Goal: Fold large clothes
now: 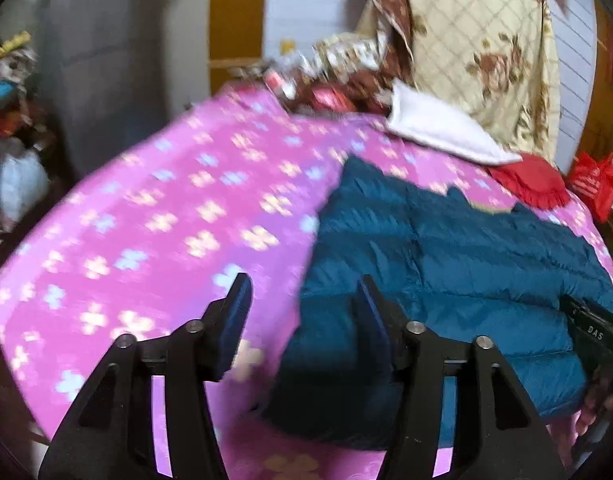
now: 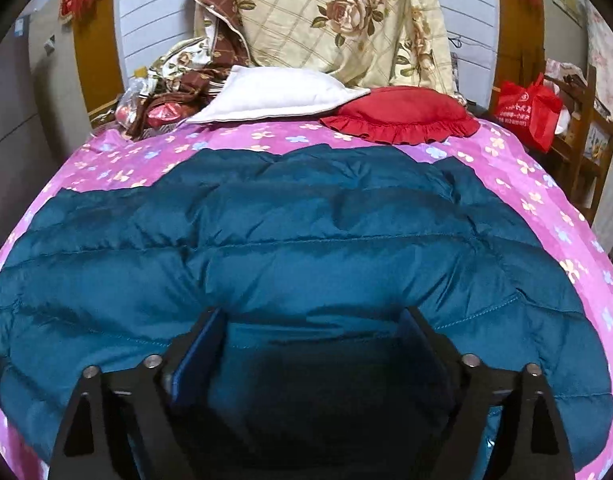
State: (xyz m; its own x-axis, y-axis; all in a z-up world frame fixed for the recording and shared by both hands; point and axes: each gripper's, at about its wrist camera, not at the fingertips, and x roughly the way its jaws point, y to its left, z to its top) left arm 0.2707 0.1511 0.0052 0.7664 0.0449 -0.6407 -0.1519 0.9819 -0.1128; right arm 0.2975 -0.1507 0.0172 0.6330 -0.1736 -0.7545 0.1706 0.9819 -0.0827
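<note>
A teal quilted down jacket (image 2: 290, 240) is spread flat on a bed covered by a pink flower-print sheet (image 1: 154, 208), its near hem lying between the fingers of the right gripper (image 2: 312, 344). Those fingers are spread wide on either side of the hem, with the padded fabric bulging between them; no pinch is made yet. The left gripper (image 1: 302, 312) is held above the sheet, its fingers also spread and empty, the jacket's side edge just beyond and right of its right fingertip. An early step is judged to be in hand: the hem is being approached for a first fold. The next move calls for both hem corners to be pinched firmly, as slippery puffy fabric may escape. Beyond the fingers, a white pillow (image 2: 274, 92) and a red frilled cushion (image 2: 402, 114) are seen.
</note>
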